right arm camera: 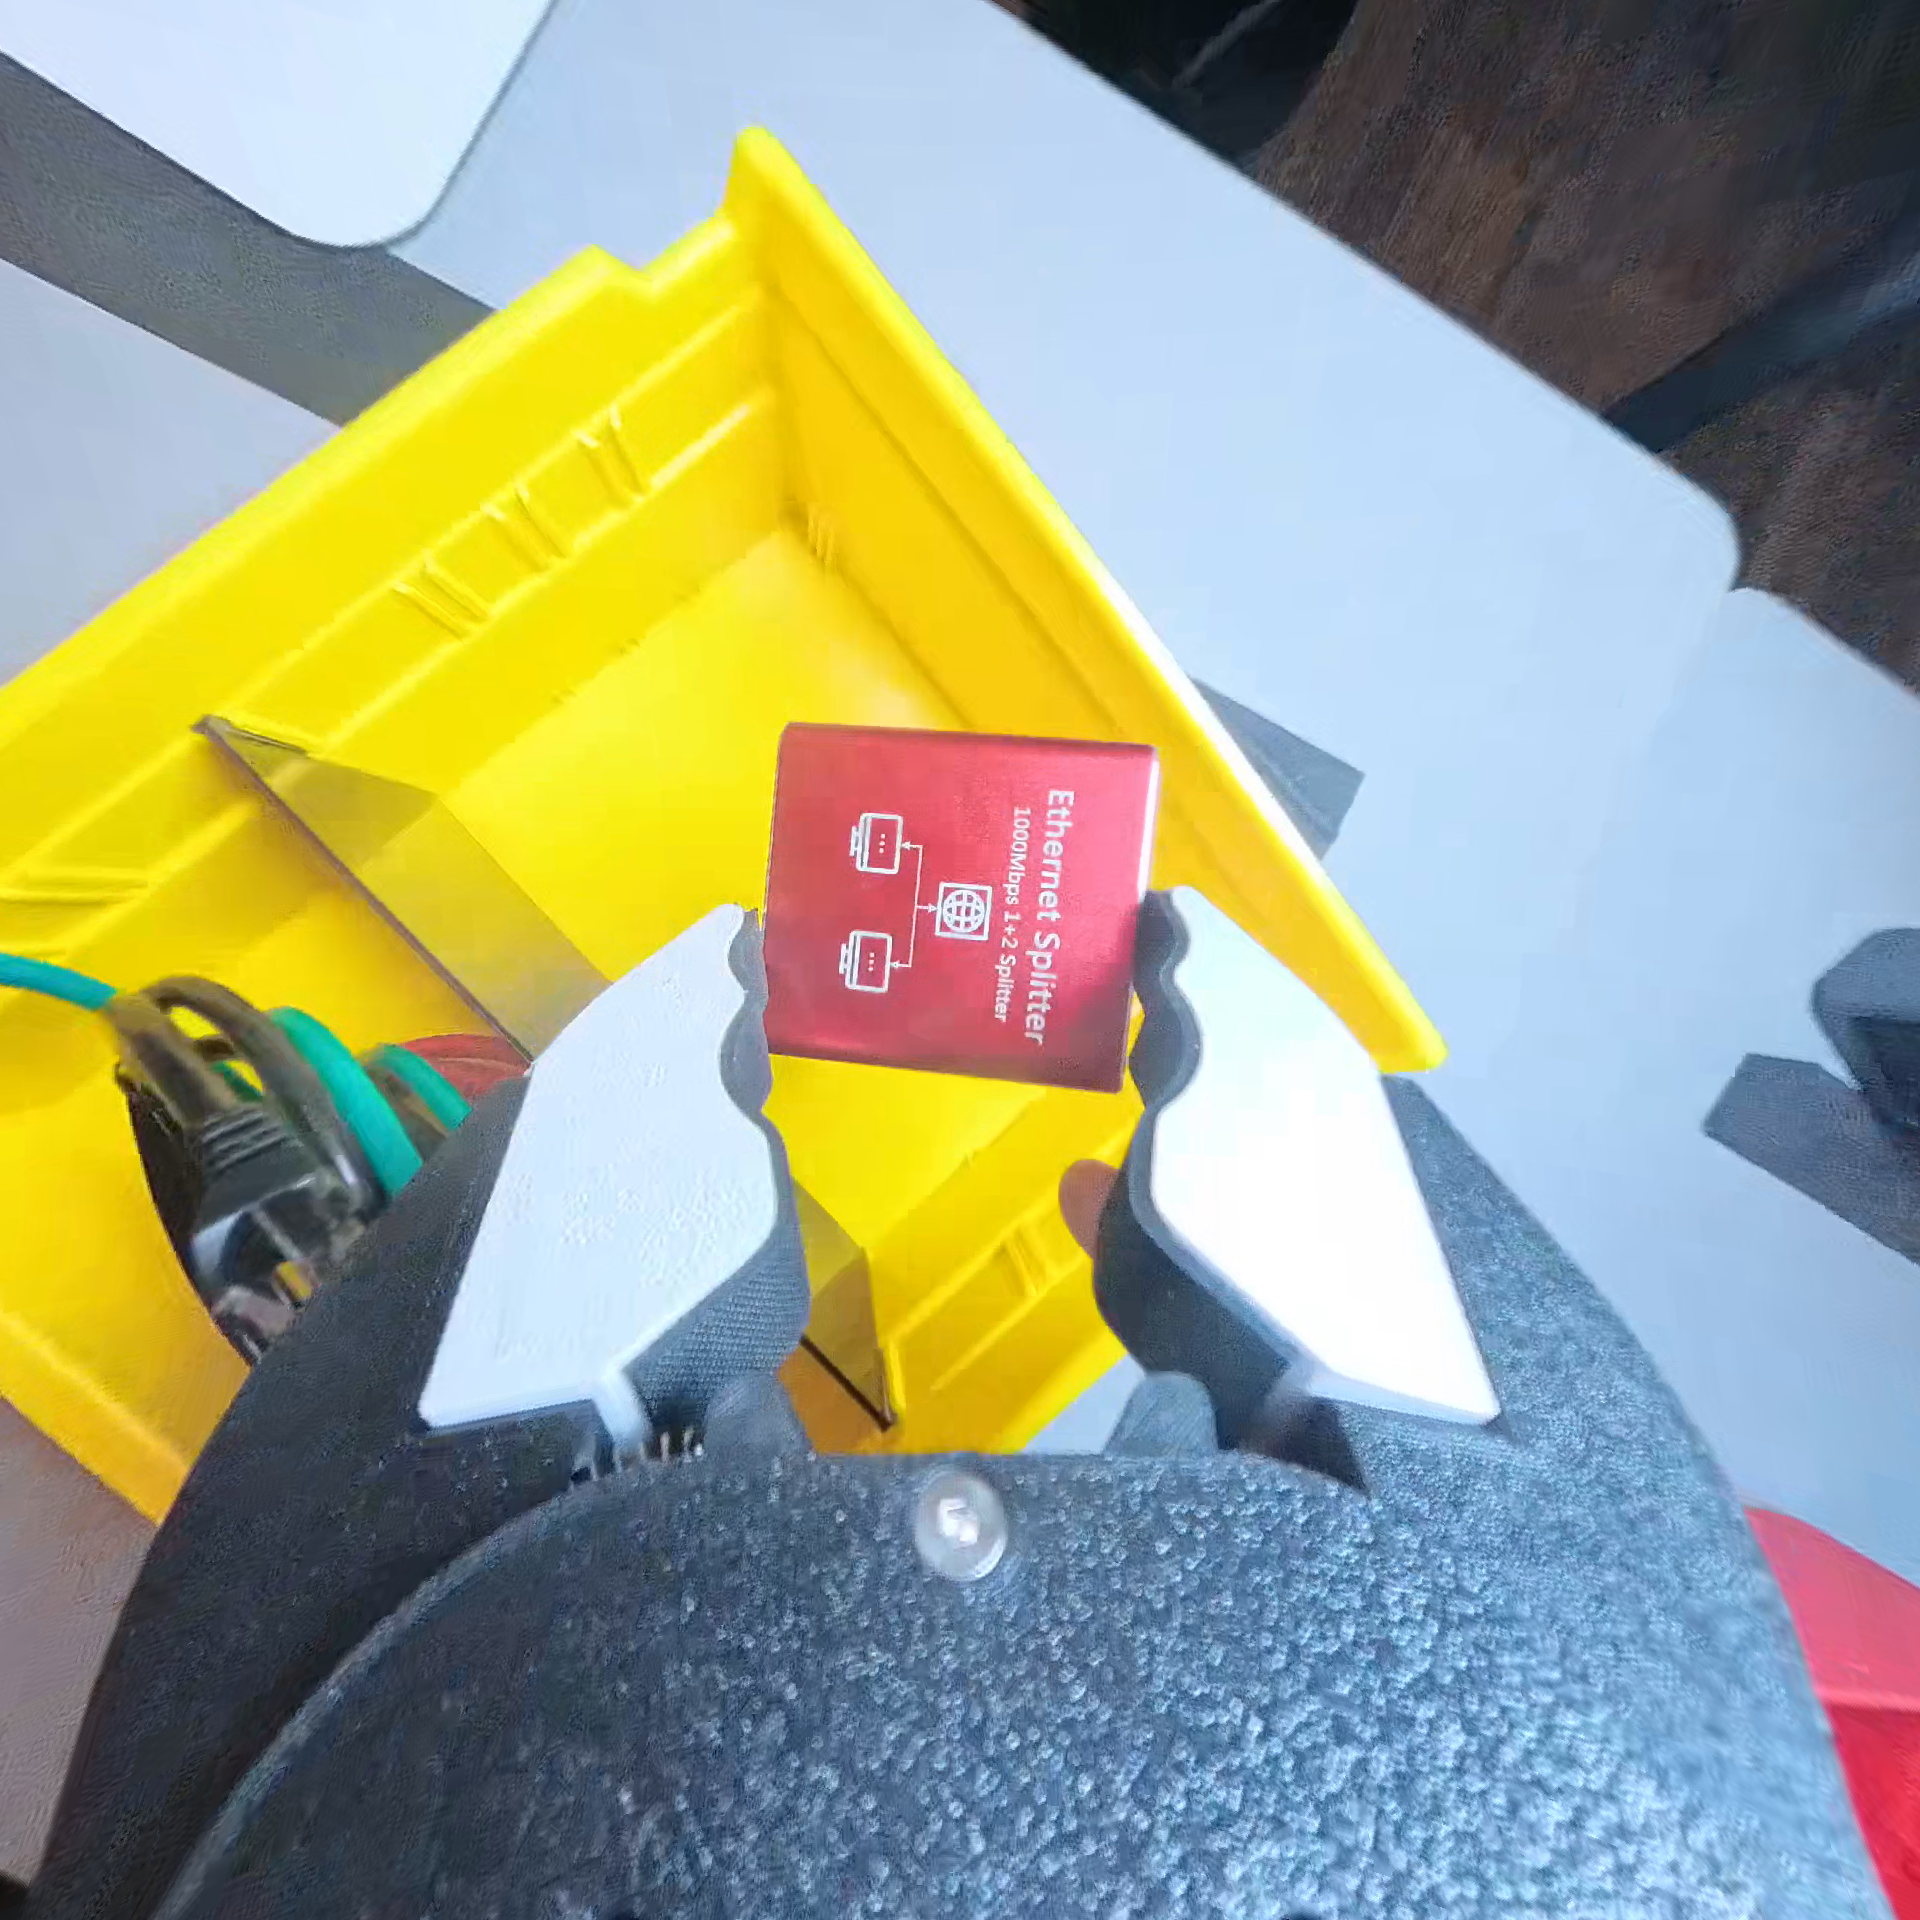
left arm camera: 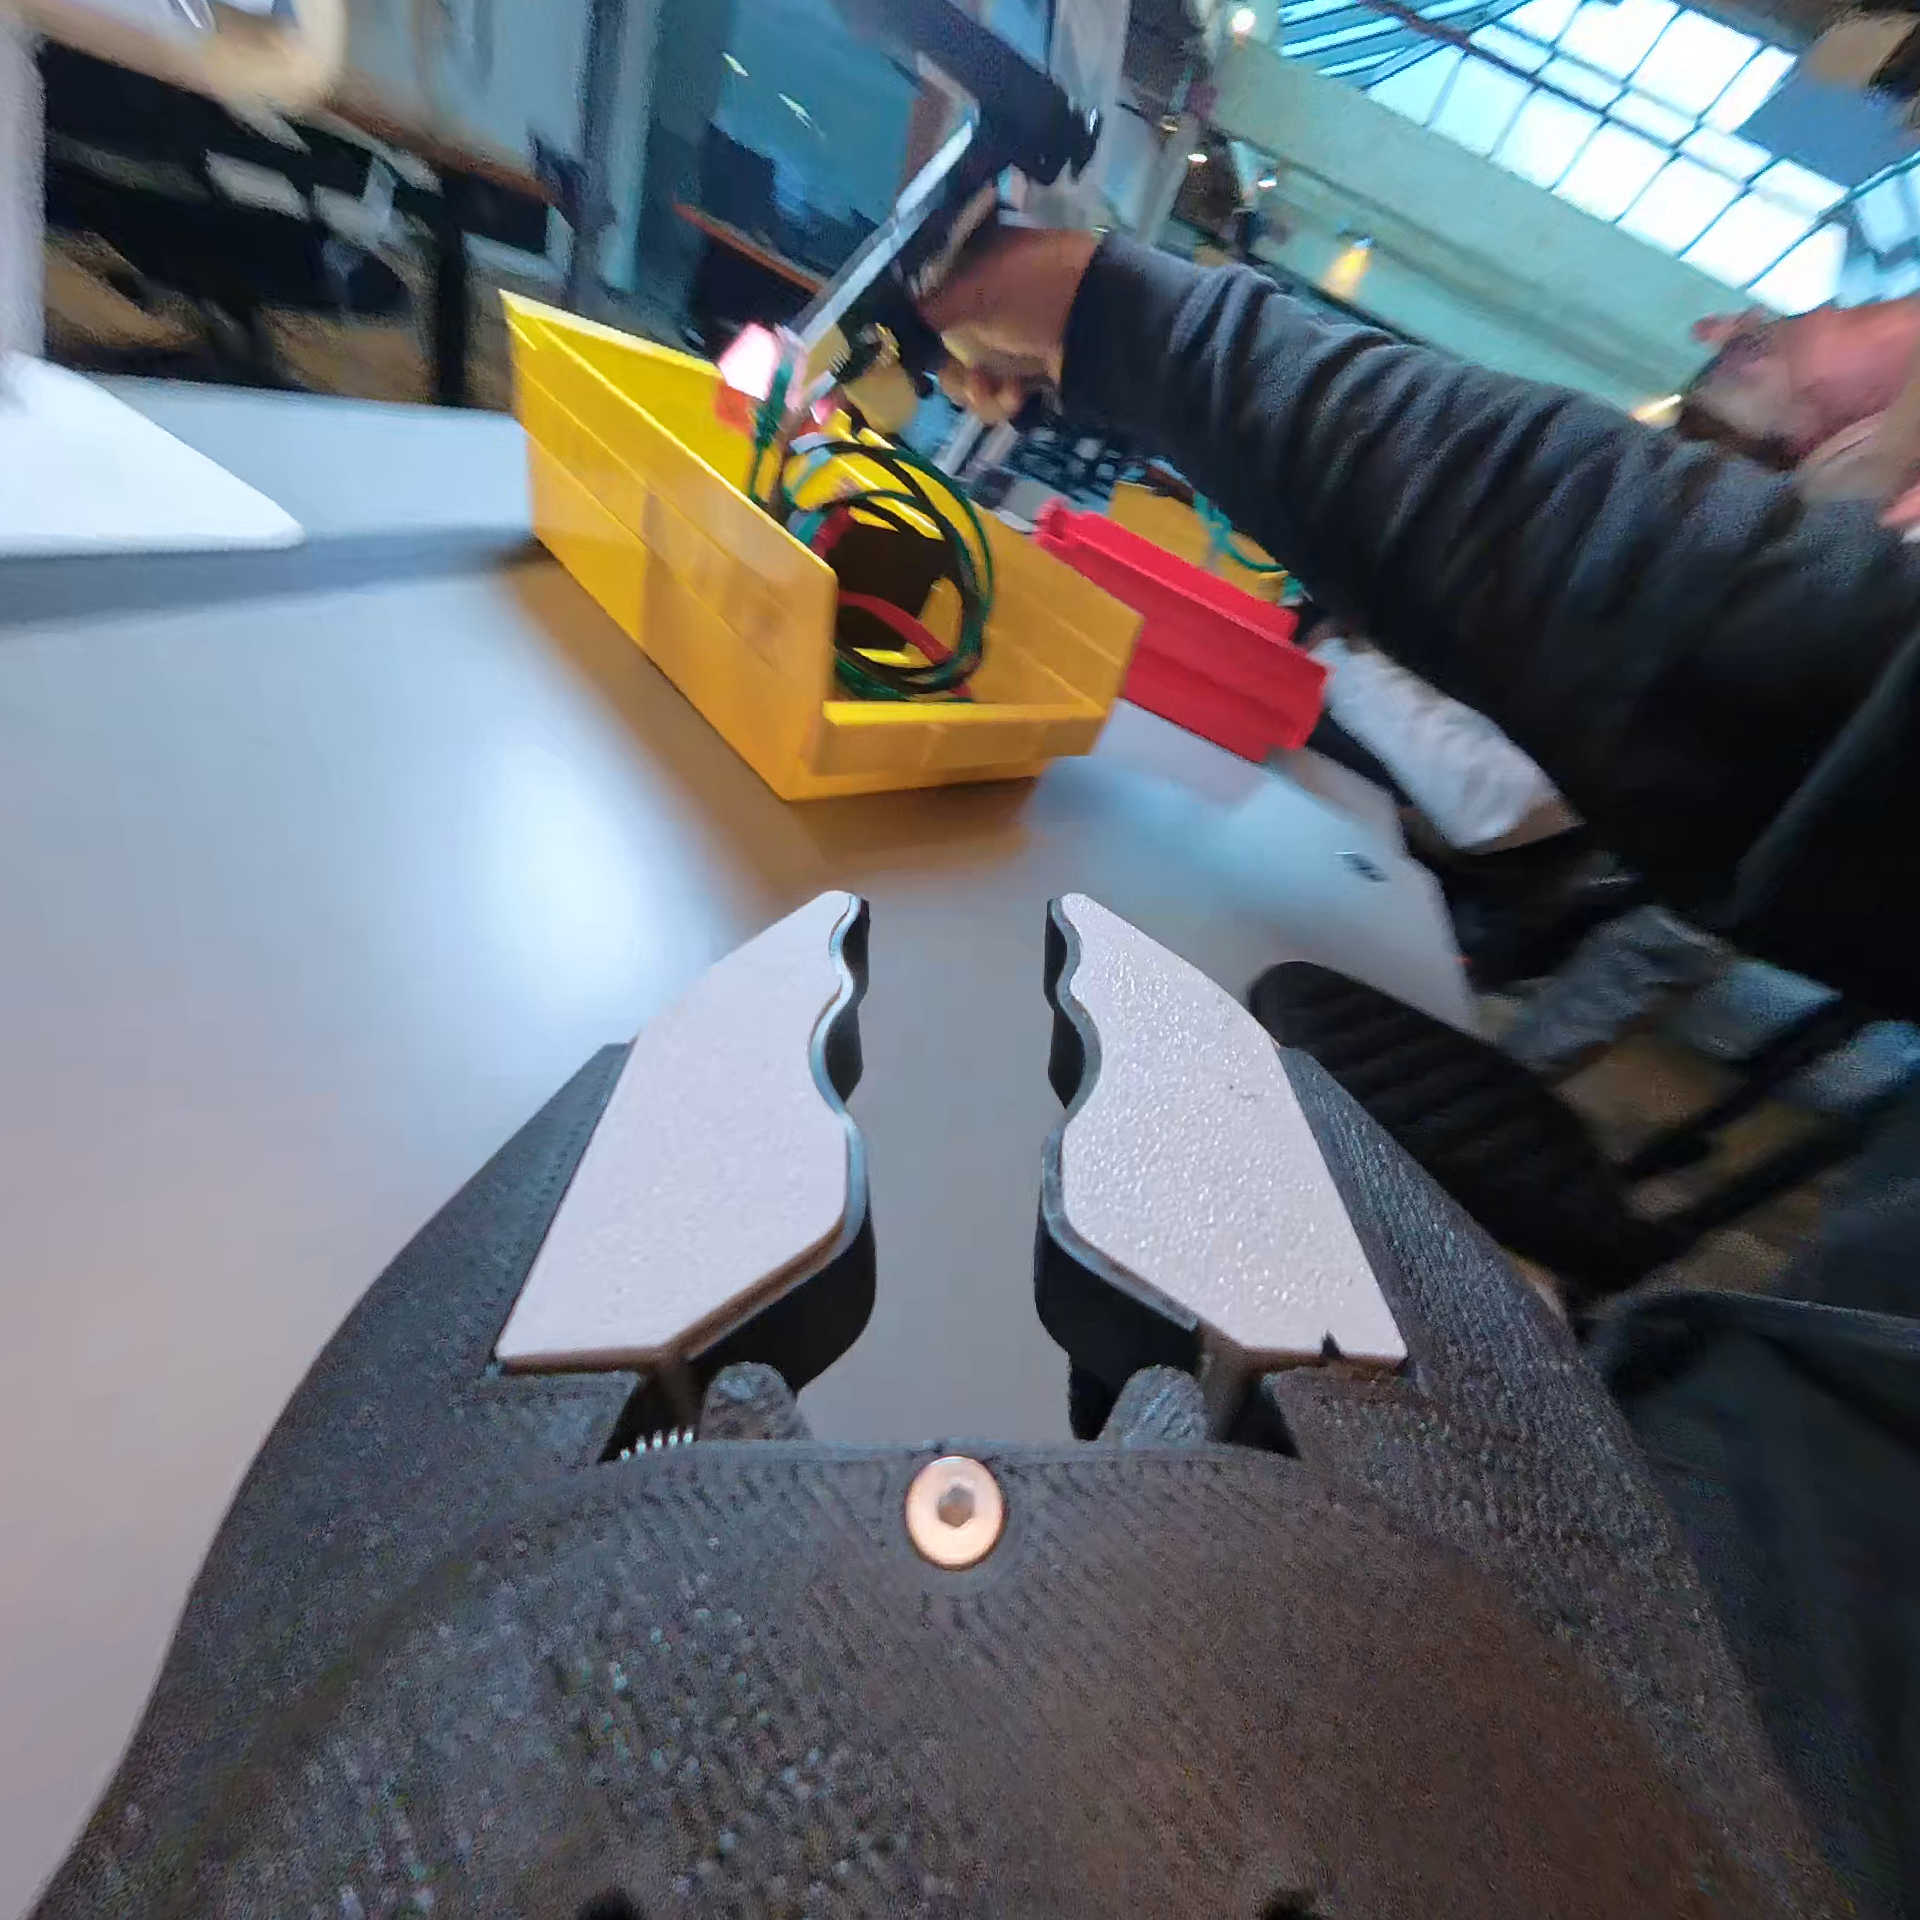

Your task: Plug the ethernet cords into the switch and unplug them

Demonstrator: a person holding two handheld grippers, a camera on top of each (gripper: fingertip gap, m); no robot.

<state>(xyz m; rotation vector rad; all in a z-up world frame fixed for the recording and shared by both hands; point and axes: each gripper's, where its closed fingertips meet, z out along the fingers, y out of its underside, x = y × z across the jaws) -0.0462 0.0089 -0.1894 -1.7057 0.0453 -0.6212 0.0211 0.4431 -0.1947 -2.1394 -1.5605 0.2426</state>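
The right gripper [right arm camera: 951,925] clamps the red switch [right arm camera: 956,904] above the yellow bin [right arm camera: 582,499], where the cords [right arm camera: 312,1081] lie coiled behind a divider. The left gripper [left arm camera: 956,914] hangs slack and empty over the table [left arm camera: 312,831]. Nothing plugged yet; it's barely begun.

Brushed red metal switch [right arm camera: 961,904] gleams above a glossy yellow plastic bin [right arm camera: 582,582]; the grey counter [left arm camera: 312,935] shines smooth, right gripper [right arm camera: 951,935] housing grainy black.
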